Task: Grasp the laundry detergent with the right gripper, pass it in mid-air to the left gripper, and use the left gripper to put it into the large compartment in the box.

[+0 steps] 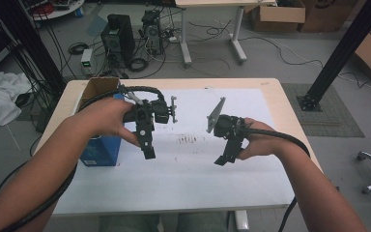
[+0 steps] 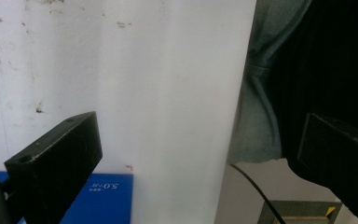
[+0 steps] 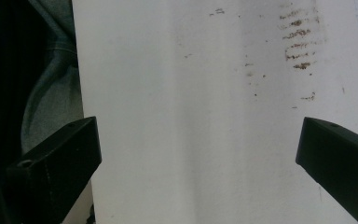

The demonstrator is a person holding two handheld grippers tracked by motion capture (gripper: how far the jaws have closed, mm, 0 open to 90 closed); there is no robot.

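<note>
Left tool (image 1: 148, 145) and right tool (image 1: 226, 155): we see both raised over white sheet (image 1: 183, 179) on bench (image 1: 275, 92), jaws spread wide, nothing between. Blue box (image 1: 101, 150) stands just beside left hand (image 1: 104, 116). Brown smudges (image 1: 188, 139) between tools.

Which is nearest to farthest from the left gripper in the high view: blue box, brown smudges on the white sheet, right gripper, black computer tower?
From the left gripper:
1. Blue box, just to its left on the table.
2. Brown smudges, to its right, mid-sheet.
3. Right gripper, farther right.
4. Black computer tower, on the floor beyond the table's far edge.
</note>
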